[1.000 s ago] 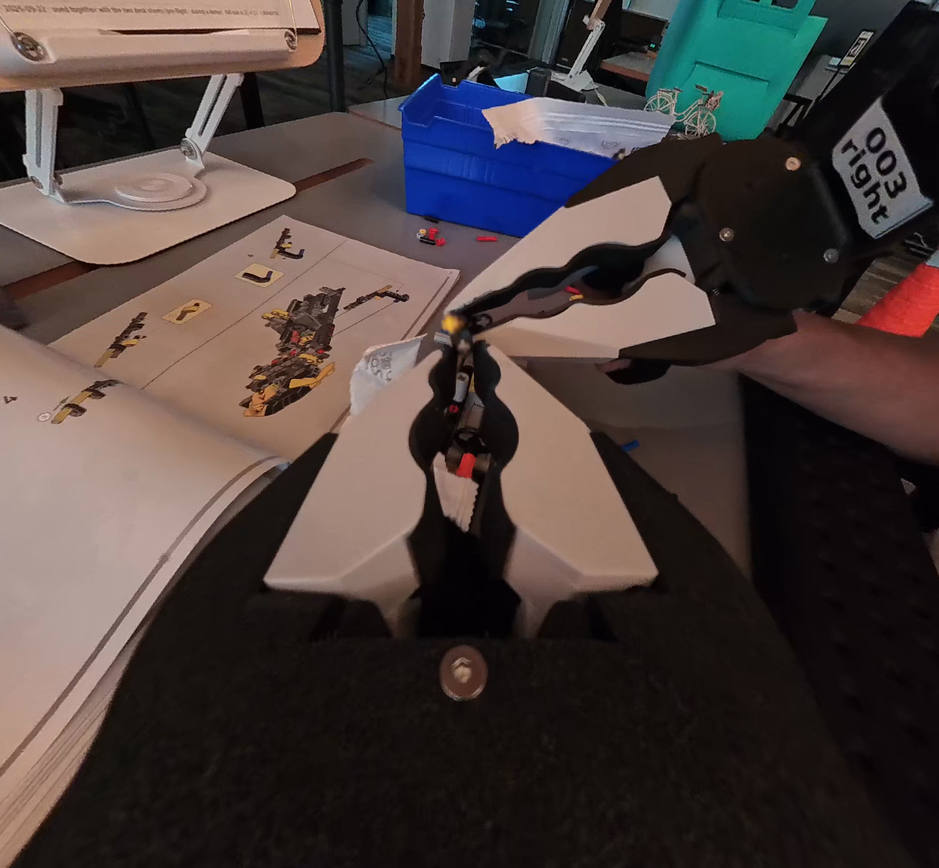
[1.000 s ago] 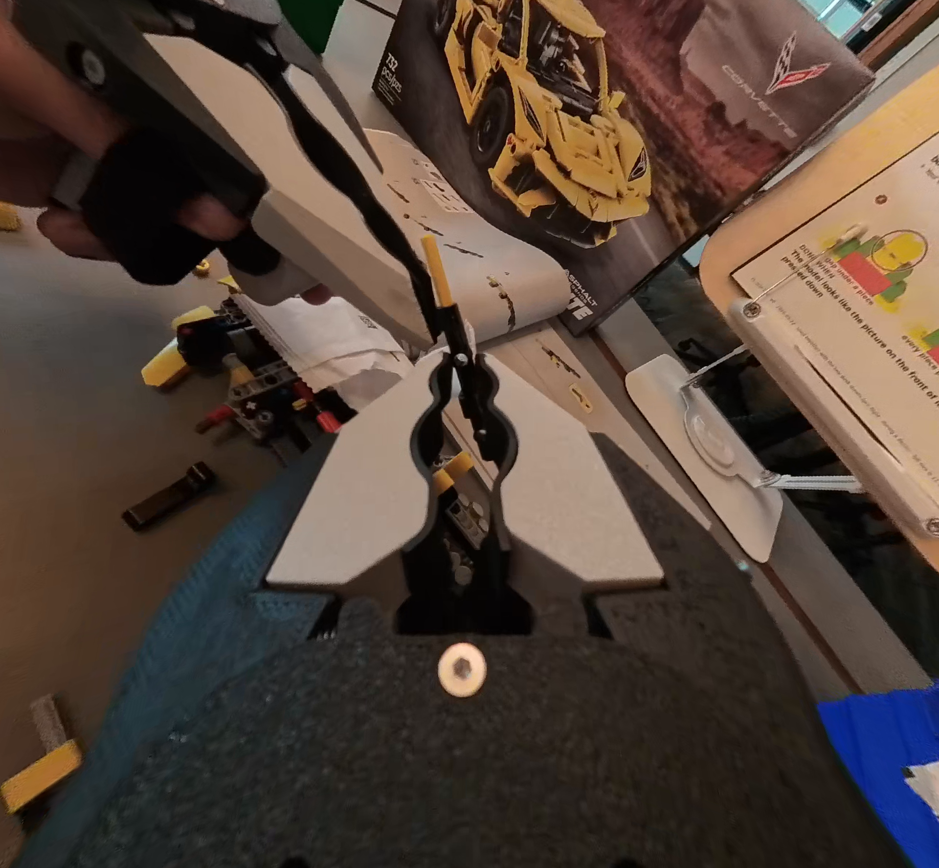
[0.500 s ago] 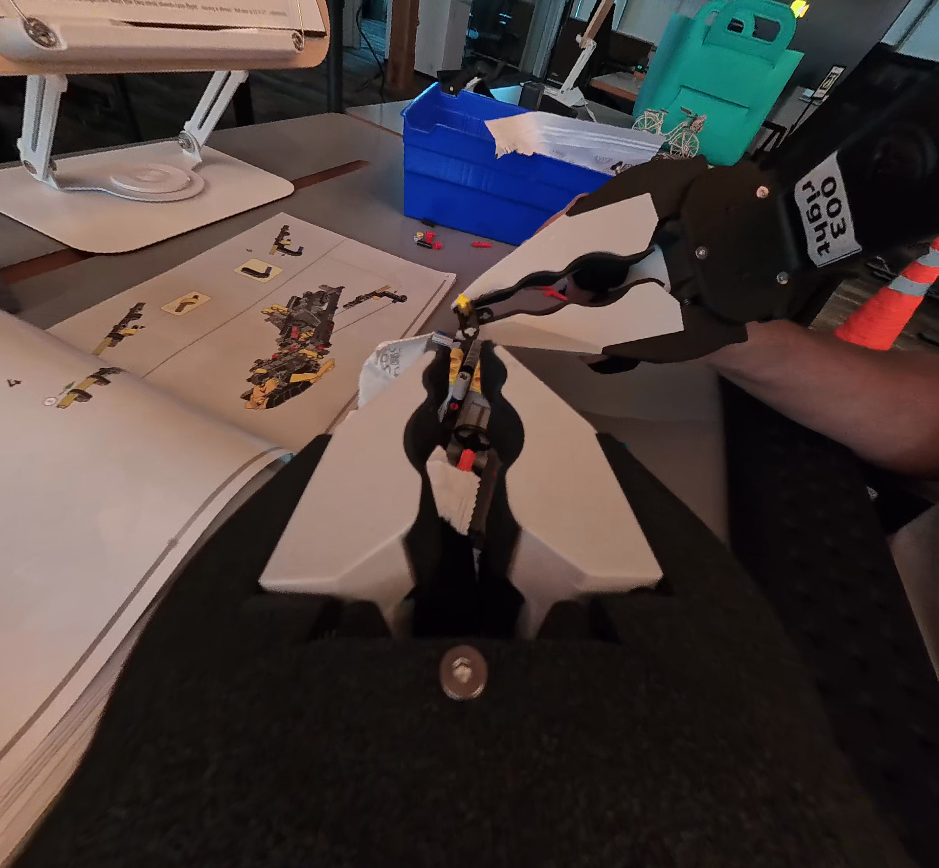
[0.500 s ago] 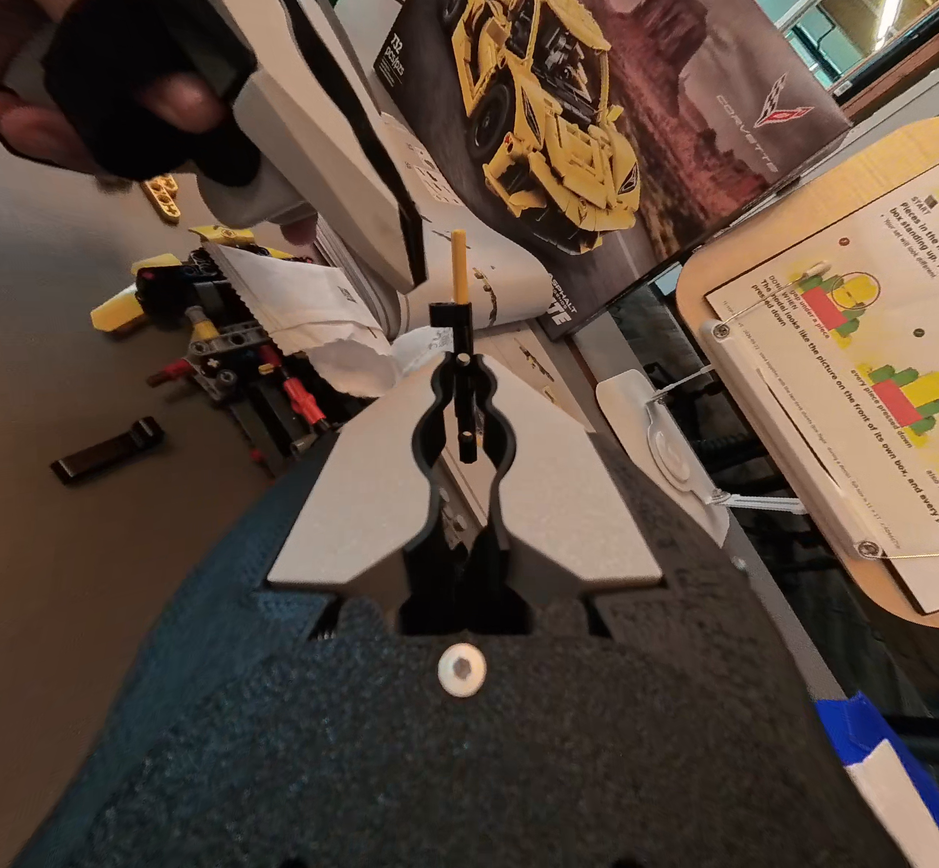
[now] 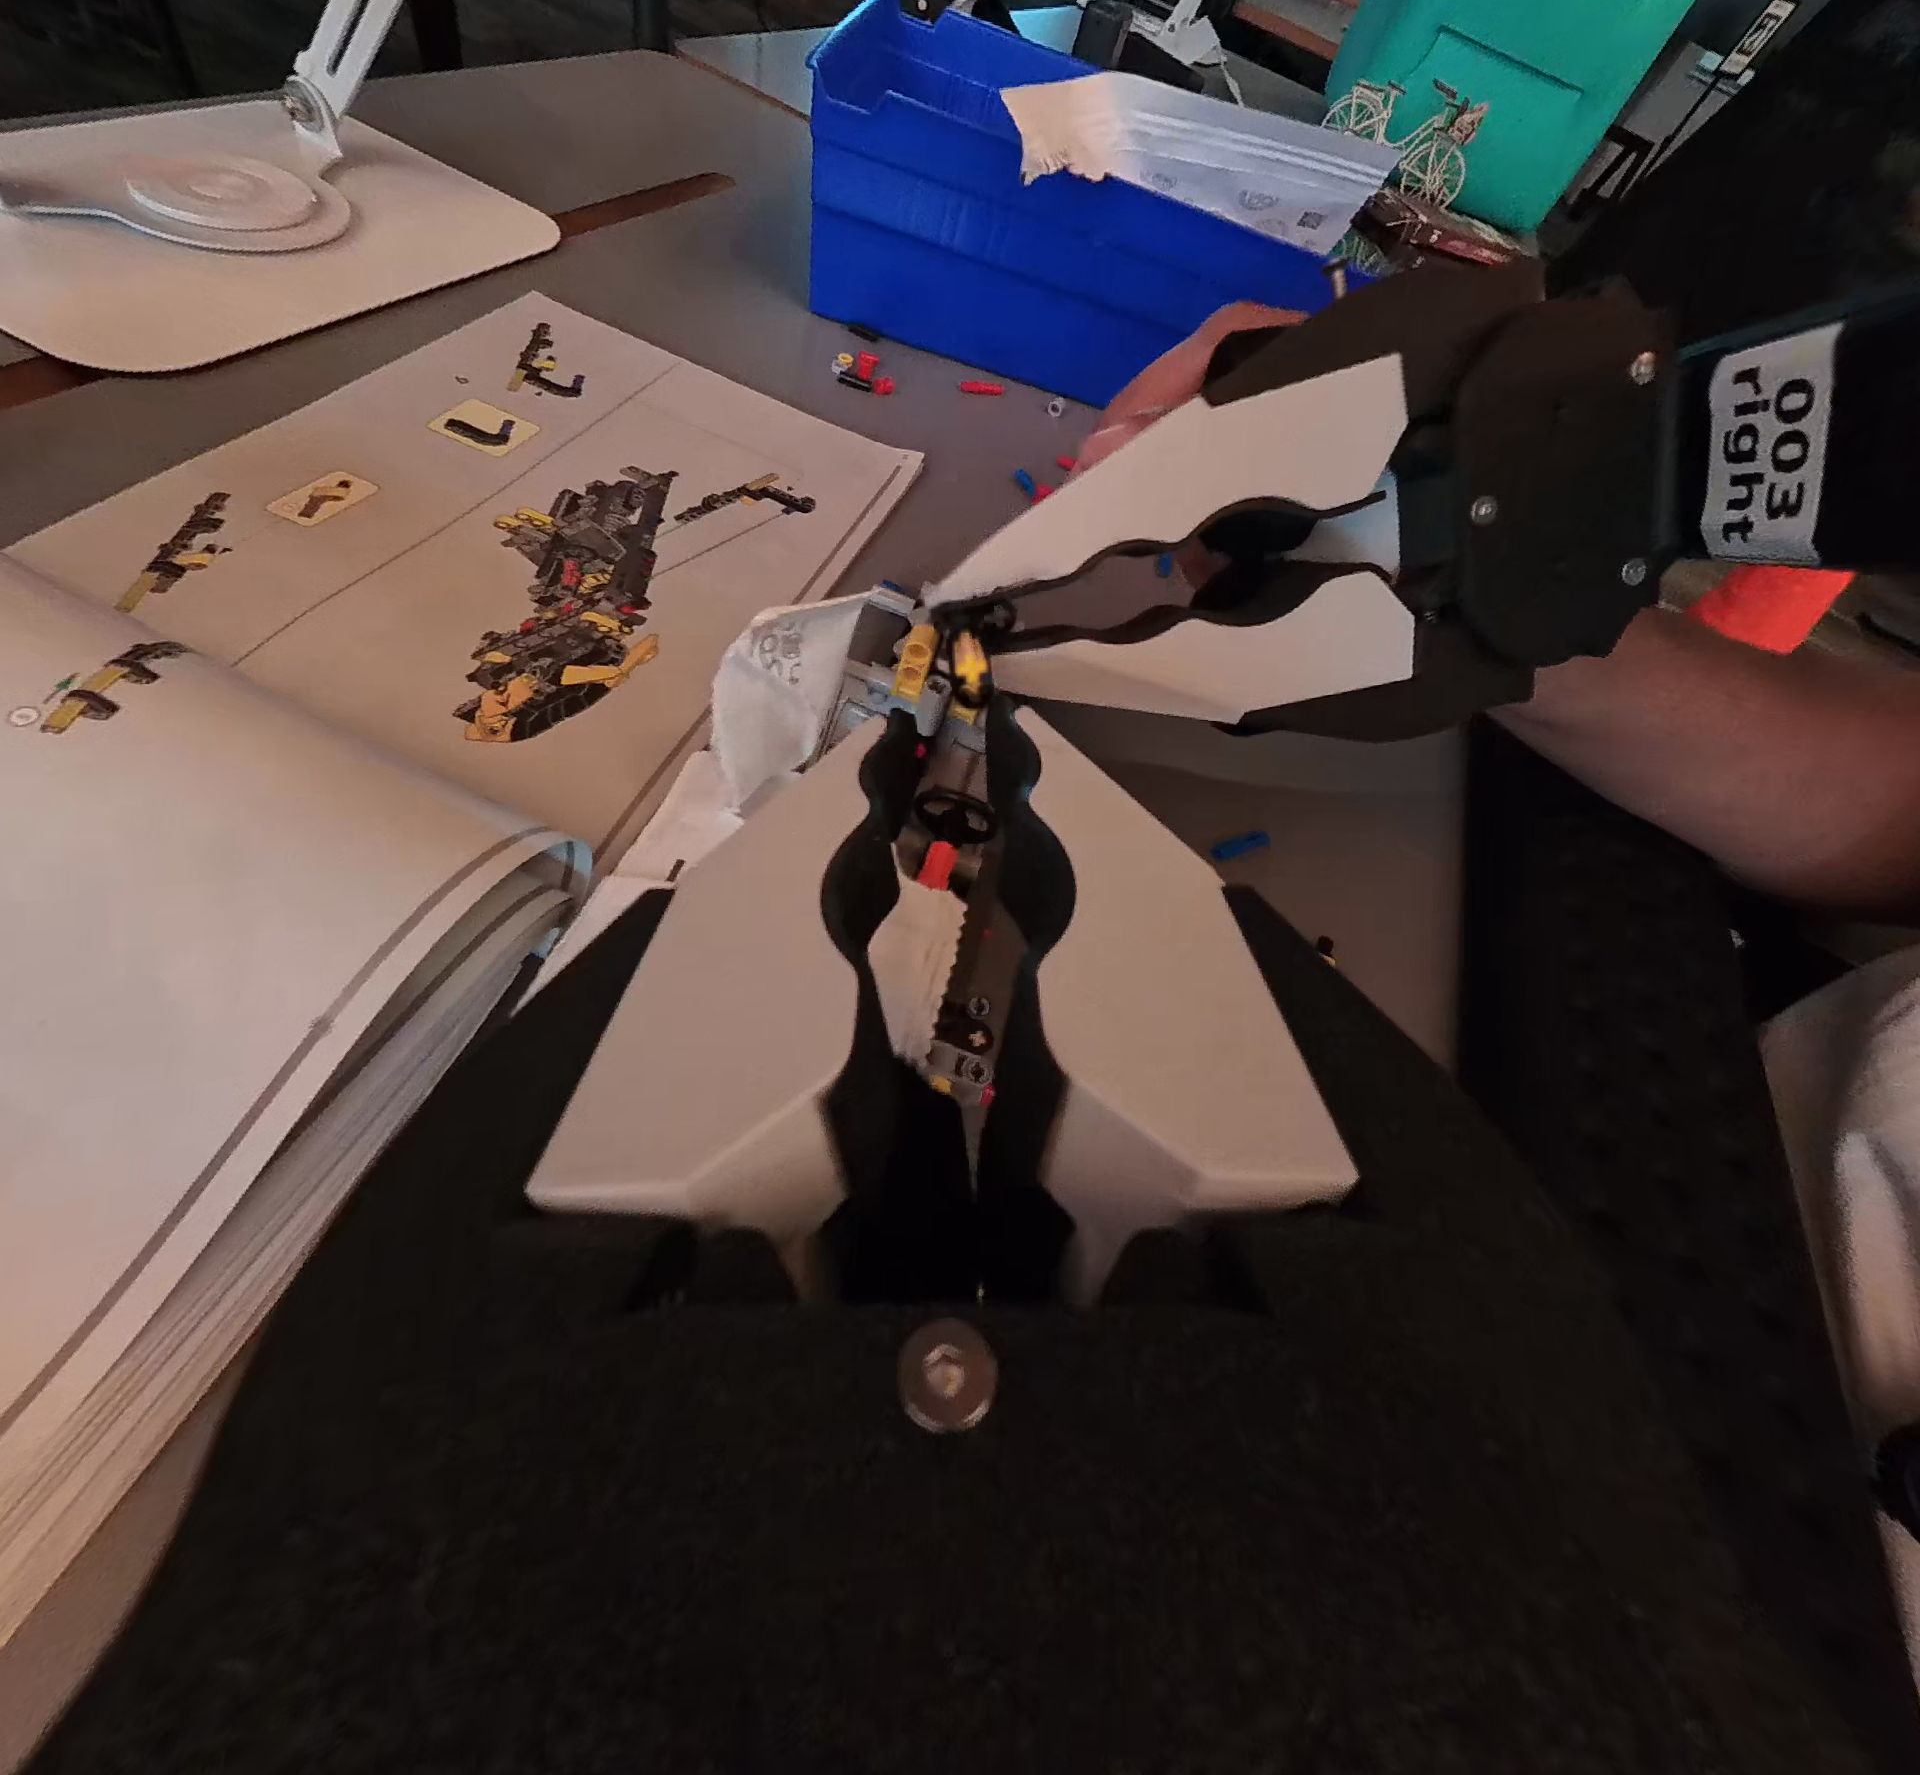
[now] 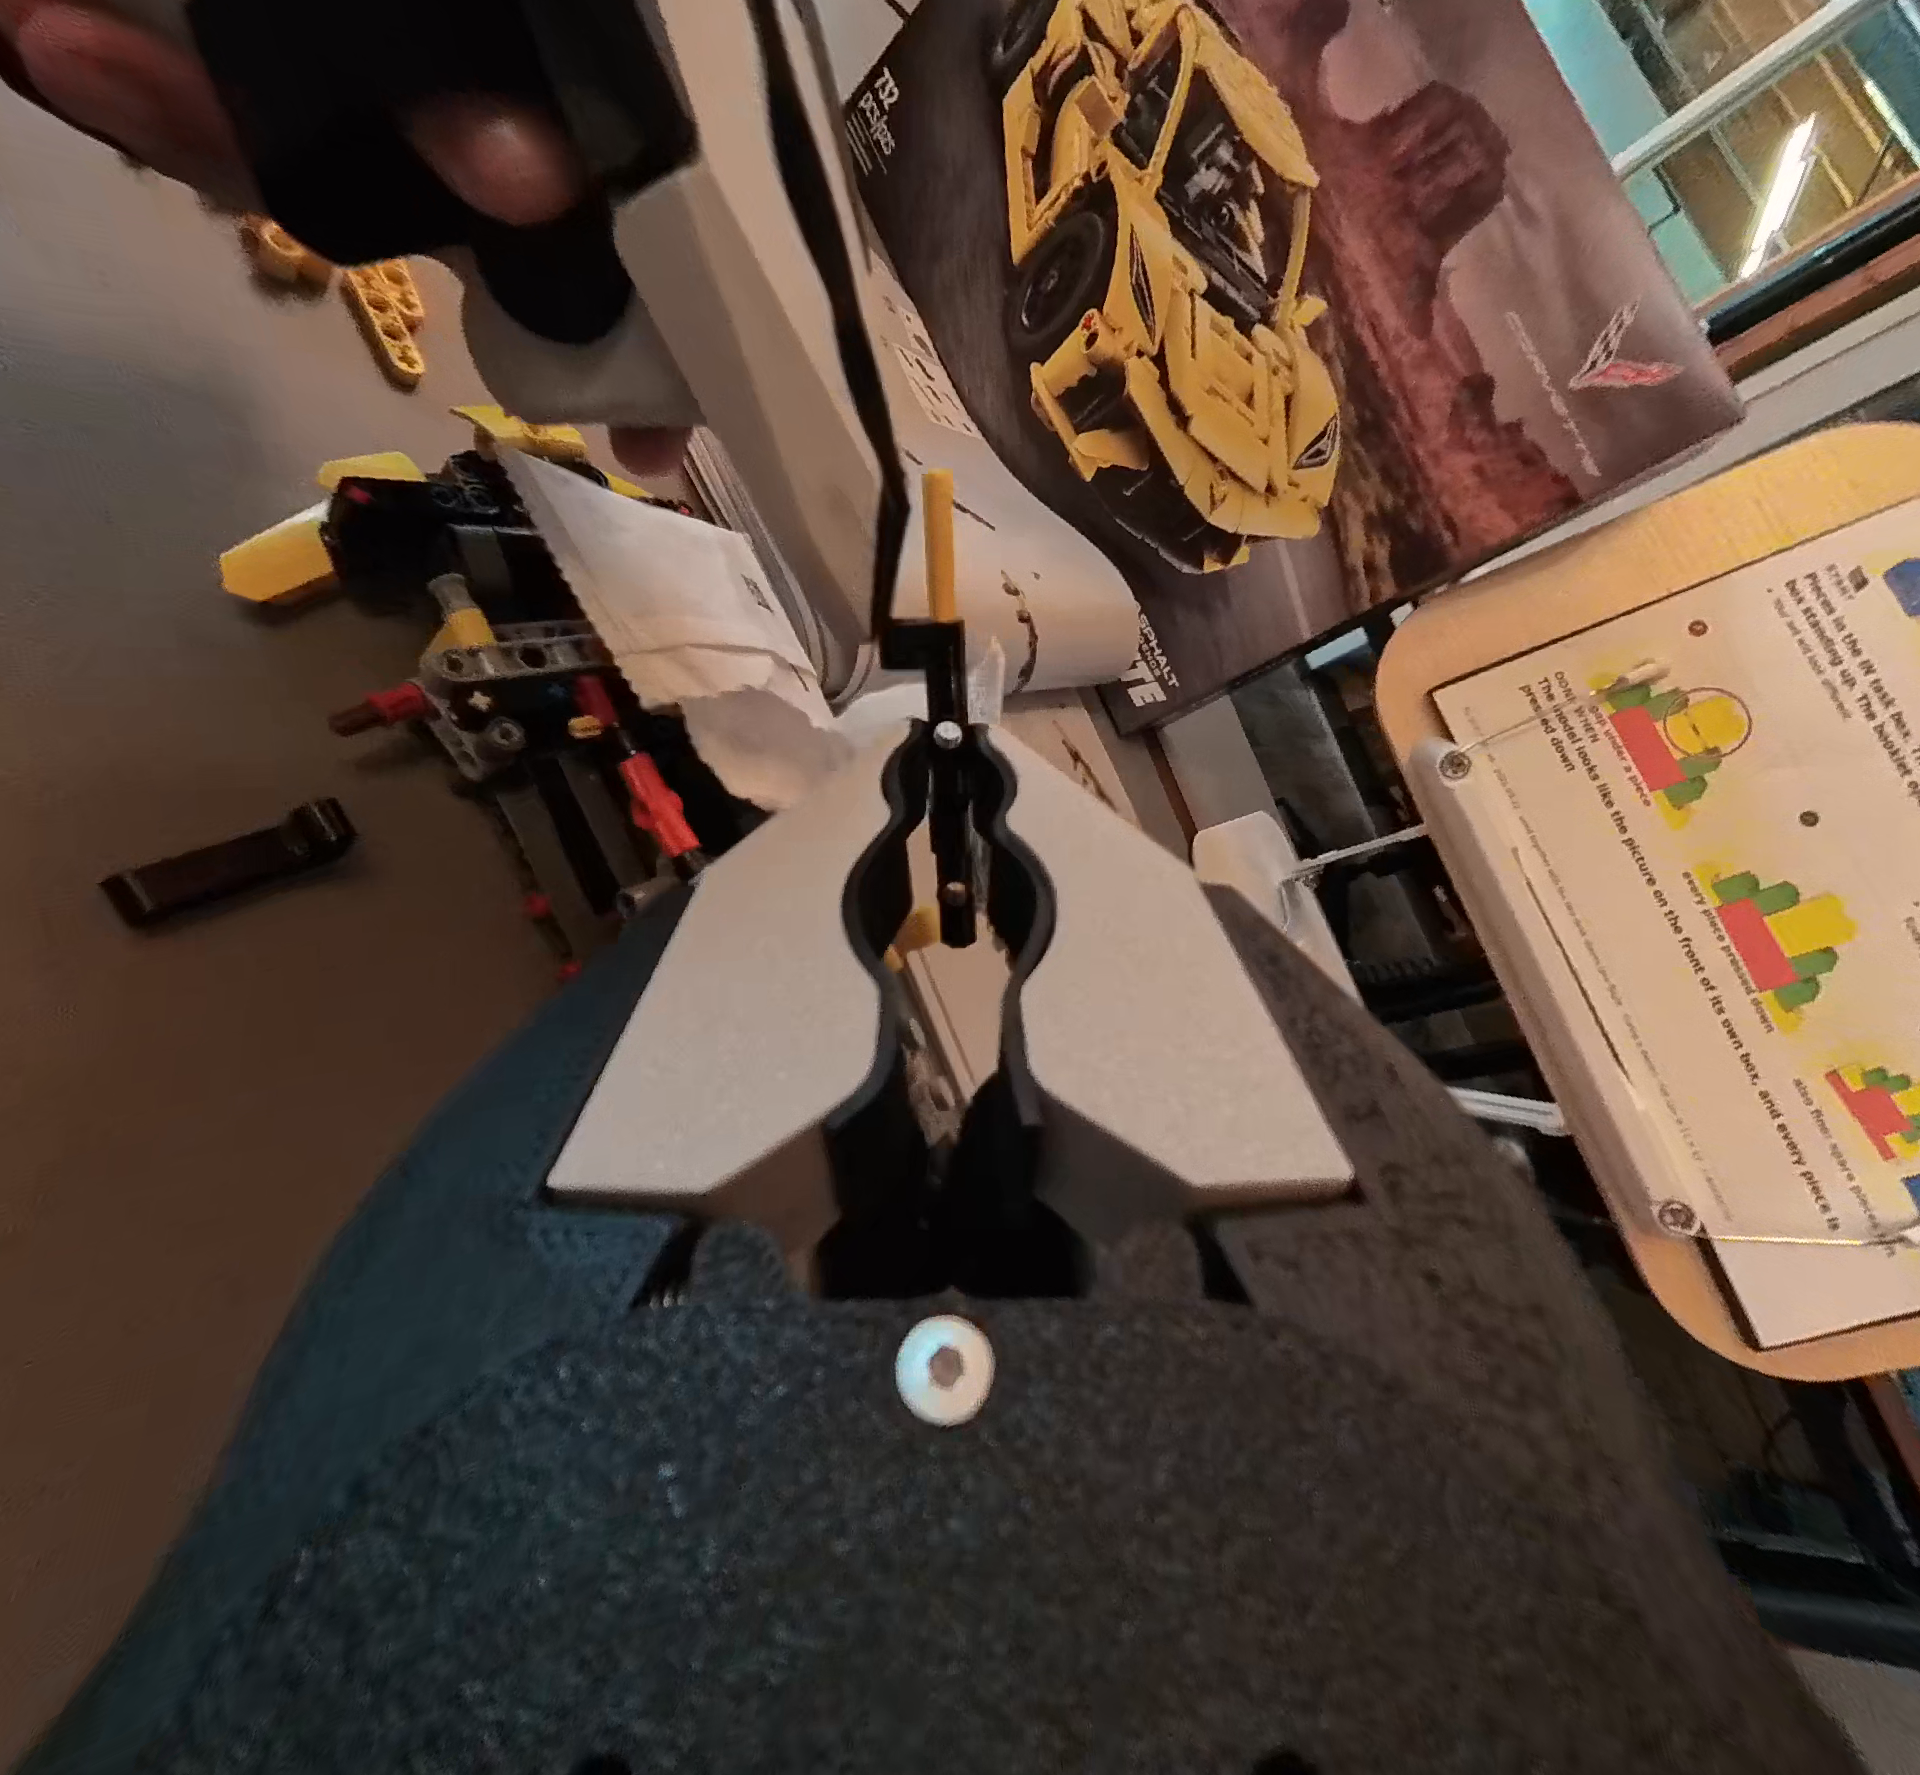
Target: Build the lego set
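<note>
While the open instruction booklet (image 5: 312, 686) fills the left of the left wrist view, the left gripper (image 5: 940, 738) at centre is closed over the partly built lego model (image 5: 951, 832) and a white paper bag (image 5: 769, 686). To the right, the right gripper (image 5: 961, 624) pinches a black connector with a yellow axle (image 6: 940, 551), its tip touching the model's upper end. I judge the axle can miss its hole if it tilts, and the small piece may then twist between the pads or fall.
</note>
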Action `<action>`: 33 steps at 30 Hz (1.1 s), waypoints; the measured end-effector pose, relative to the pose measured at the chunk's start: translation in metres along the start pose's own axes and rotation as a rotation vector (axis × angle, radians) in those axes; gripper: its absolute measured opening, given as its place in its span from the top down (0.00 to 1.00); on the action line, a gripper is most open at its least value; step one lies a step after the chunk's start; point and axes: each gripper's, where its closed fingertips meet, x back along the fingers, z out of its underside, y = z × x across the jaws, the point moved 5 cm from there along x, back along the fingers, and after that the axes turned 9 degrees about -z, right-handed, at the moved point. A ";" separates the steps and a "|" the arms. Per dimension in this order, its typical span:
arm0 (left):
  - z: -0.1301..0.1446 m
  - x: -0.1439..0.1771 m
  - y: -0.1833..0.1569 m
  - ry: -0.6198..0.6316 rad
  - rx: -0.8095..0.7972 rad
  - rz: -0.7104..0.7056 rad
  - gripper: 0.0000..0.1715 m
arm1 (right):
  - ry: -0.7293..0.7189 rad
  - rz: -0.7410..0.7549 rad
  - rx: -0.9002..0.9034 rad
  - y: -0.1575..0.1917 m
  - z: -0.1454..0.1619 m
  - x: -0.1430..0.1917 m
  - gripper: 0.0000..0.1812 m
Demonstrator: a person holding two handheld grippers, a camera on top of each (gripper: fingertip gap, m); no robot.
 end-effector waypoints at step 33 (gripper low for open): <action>0.006 -0.001 -0.003 0.032 -0.061 0.011 0.98 | 0.123 0.020 0.133 0.010 -0.003 -0.002 0.96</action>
